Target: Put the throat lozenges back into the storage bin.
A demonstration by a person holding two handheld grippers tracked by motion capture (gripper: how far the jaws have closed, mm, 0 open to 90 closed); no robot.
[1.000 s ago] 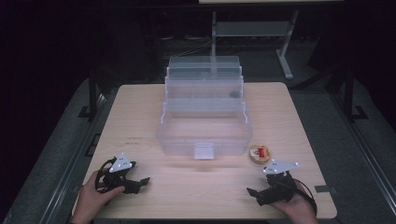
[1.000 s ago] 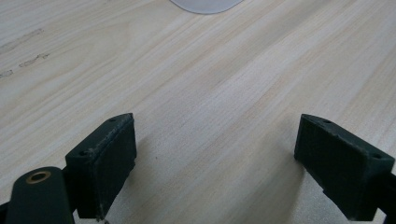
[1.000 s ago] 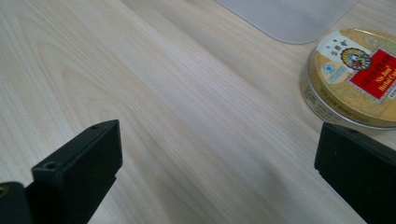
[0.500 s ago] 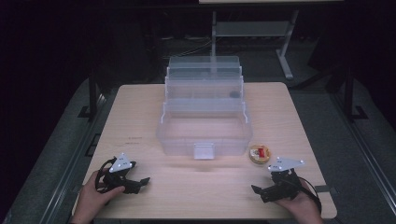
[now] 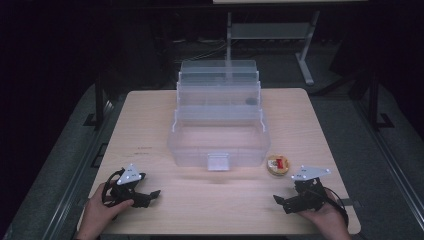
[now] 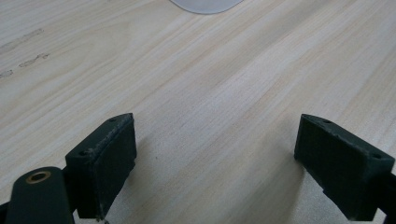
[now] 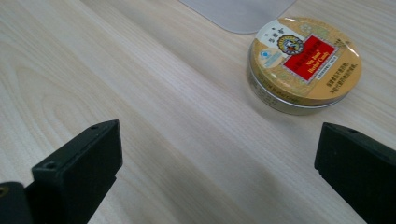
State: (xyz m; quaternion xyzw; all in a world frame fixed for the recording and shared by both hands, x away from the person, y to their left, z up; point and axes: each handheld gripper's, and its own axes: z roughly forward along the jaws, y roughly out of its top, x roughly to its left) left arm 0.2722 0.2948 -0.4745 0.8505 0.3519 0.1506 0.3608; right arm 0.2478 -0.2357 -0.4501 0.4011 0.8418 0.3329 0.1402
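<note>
A clear plastic box [image 5: 218, 135] with stepped tiers is set at the middle of a pale wooden table [image 5: 150, 120], its small front latch facing the person. A round tin [image 5: 277, 164] with a gold lid and a red label is seen lying flat on the table just beside the box's front right corner, near the right gripper [image 5: 289, 202] and ahead of it. In the right gripper view the tin [image 7: 303, 63] is shown as a low metal disc with a silver side wall, and a rounded translucent edge of the box [image 7: 238, 14] is seen close beside it; bare wood grain lies between the tin and the jaws, with nothing in the way. The right gripper's jaws are spread wide and nothing is held. The left gripper [image 5: 145, 196] is rested near the table's front left edge, well apart from the tin, its jaws likewise released over bare wood, with a corner of the box [image 6: 205, 4] at the far edge of its view.
</note>
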